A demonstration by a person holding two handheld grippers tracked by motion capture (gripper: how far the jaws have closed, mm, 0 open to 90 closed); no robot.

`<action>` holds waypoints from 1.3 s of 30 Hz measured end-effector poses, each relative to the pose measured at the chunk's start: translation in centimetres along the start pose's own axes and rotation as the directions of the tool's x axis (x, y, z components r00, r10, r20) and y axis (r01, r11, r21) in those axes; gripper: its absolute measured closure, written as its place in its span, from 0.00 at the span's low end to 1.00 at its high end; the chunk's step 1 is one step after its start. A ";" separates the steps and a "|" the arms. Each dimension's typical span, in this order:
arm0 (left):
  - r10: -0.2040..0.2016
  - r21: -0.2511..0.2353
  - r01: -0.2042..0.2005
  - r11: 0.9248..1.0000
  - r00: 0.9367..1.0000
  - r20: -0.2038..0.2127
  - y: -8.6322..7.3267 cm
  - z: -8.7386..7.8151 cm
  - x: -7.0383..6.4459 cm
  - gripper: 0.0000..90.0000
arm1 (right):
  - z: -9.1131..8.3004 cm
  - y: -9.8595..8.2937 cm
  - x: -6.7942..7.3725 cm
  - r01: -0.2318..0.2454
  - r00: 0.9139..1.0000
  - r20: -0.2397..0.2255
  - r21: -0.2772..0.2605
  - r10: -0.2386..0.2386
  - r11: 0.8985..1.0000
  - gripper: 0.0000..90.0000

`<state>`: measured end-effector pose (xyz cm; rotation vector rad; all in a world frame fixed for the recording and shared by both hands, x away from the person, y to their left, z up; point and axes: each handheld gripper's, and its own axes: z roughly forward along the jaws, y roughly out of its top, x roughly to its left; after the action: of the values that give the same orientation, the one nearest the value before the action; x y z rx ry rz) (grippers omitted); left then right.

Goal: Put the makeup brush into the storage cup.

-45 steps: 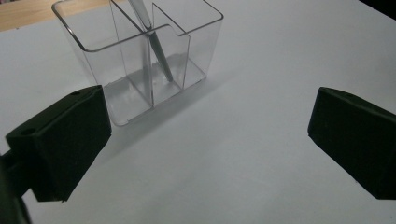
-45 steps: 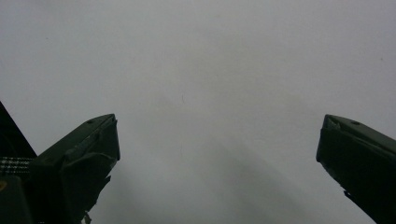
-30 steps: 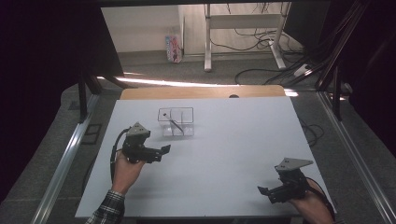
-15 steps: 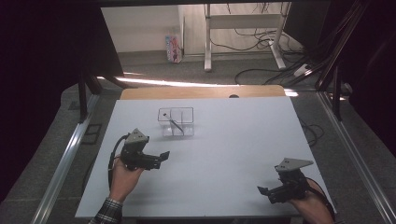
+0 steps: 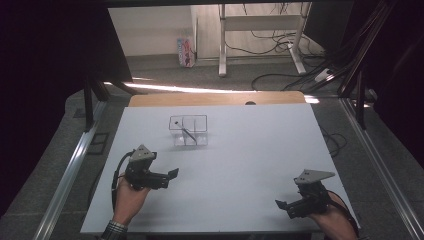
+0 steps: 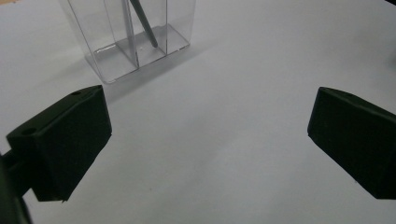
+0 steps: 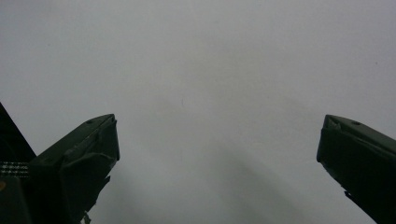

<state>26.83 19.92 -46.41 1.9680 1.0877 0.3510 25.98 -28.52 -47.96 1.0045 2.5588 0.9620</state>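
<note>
Pen (image 5: pixel 187 134) leans tilted in clear organizer (image 5: pixel 176 124), tip down.

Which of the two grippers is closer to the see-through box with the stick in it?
The left gripper. It sits just in front of the clear box, which fills the top of its own view, while the right gripper waits far off near the table's corner.

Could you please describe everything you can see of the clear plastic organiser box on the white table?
The clear plastic organiser box is a small, open-topped rectangular container split by transparent walls into compartments. It stands upright on the white table, towards its far side. One thin dark pen-like stick leans tilted inside a compartment, its lower end on the floor. The left gripper, fingers apart, is short of it and not touching.
</note>
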 end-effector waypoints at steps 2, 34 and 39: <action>-0.001 0.000 0.001 1.000 1.000 -0.002 -0.2 -0.1 -0.1 0.00 | 0.0 0.0 0.0 0.000 1.000 0.001 0.000 0.000 1.000 0.00; 0.002 -0.004 -0.002 1.000 0.999 -0.034 -3.1 -3.0 -1.5 0.01 | -0.1 0.0 0.0 -0.012 1.000 0.001 0.001 0.012 1.000 0.00; 0.005 0.002 -0.005 1.000 0.999 -0.039 -3.6 -3.3 -1.8 0.01 | -0.1 0.0 0.0 -0.011 1.000 0.001 0.003 0.011 1.000 0.00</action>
<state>21.88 21.25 -46.96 1.9733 1.1081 0.3925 25.93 -28.57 -47.94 1.0212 2.5573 0.9603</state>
